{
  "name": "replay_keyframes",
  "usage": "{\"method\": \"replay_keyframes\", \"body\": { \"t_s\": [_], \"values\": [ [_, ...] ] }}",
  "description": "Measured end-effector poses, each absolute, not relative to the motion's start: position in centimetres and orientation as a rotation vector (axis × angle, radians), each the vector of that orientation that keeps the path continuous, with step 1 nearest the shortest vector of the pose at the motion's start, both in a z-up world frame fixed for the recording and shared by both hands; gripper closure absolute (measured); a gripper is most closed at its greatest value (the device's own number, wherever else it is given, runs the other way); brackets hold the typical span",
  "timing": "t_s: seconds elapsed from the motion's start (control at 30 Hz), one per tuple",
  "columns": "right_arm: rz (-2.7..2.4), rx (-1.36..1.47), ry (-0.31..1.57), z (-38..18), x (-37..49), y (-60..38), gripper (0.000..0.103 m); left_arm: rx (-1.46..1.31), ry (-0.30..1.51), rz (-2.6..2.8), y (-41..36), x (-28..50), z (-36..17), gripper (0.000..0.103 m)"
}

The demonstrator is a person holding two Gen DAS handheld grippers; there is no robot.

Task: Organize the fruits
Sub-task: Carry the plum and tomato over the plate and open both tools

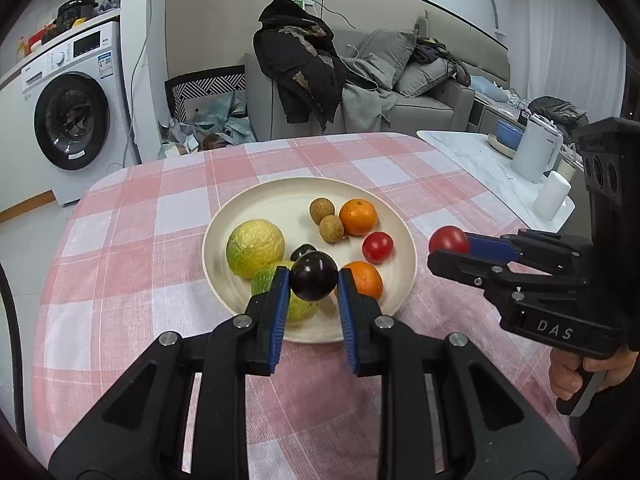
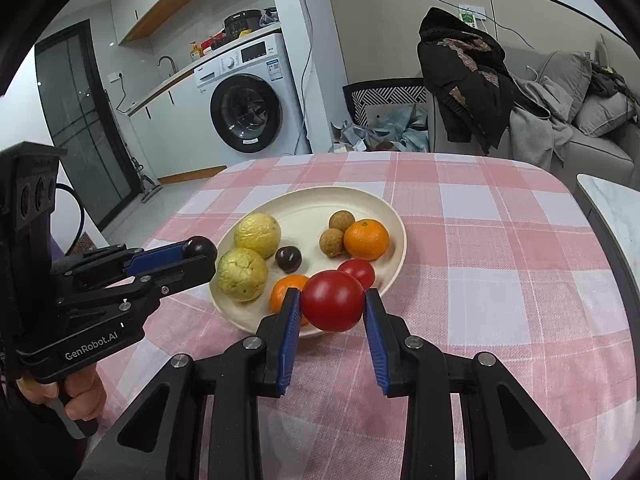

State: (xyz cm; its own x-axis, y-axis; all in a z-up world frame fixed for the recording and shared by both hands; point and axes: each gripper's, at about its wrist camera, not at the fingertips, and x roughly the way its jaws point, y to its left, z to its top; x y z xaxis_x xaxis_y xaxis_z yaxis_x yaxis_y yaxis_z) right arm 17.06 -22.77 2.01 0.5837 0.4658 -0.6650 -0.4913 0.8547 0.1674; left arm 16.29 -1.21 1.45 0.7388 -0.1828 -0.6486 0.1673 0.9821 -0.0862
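Now | left claw (image 1: 313, 282) grips dark plum (image 1: 313, 276) | right claw (image 2: 332, 300) grips tomato (image 2: 333, 300), kettle (image 1: 534, 152) left-view only

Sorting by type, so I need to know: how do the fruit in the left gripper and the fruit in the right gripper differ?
The left gripper holds a dark purple fruit; the right gripper holds a red tomato. The tomato looks bigger. Both are round, glossy and pinched between blue pads above the plate.

We are in a lived-in home: a front-loading washing machine (image 2: 246, 110) stands under a kitchen counter with a sink faucet (image 2: 166, 62), a grey sofa (image 1: 420, 96) is heaped with clothes, and a pink checked cloth covers the tabletop (image 2: 480, 240).
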Motion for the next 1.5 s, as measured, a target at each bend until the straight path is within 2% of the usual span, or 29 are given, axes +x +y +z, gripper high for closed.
{"method": "replay_keyframes", "body": {
  "t_s": [0.53, 1.3, 1.4, 1.47, 1.5],
  "values": [
    [0.552, -0.036, 0.837, -0.2, 20.0, -21.3, 0.071, 0.007, 0.732, -0.212, -2.7, 20.3, 0.9, 0.082],
    [0.549, -0.066, 0.834, -0.5, 21.3, -20.8, 0.070, 0.025, 0.762, -0.219, -3.9, 22.2, -0.7, 0.082],
    [0.551, -0.068, 0.822, -0.3, 21.0, -21.0, 0.064, 0.025, 0.756, -0.215, -3.9, 22.2, -0.7, 0.082],
    [0.545, -0.062, 0.805, -0.1, 20.7, -21.4, 0.052, 0.017, 0.753, -0.211, -3.7, 22.1, -0.6, 0.081],
    [0.544, -0.058, 0.798, 0.0, 20.6, -21.6, 0.051, 0.012, 0.758, -0.213, -3.6, 22.1, -0.6, 0.077]
  ]
}}
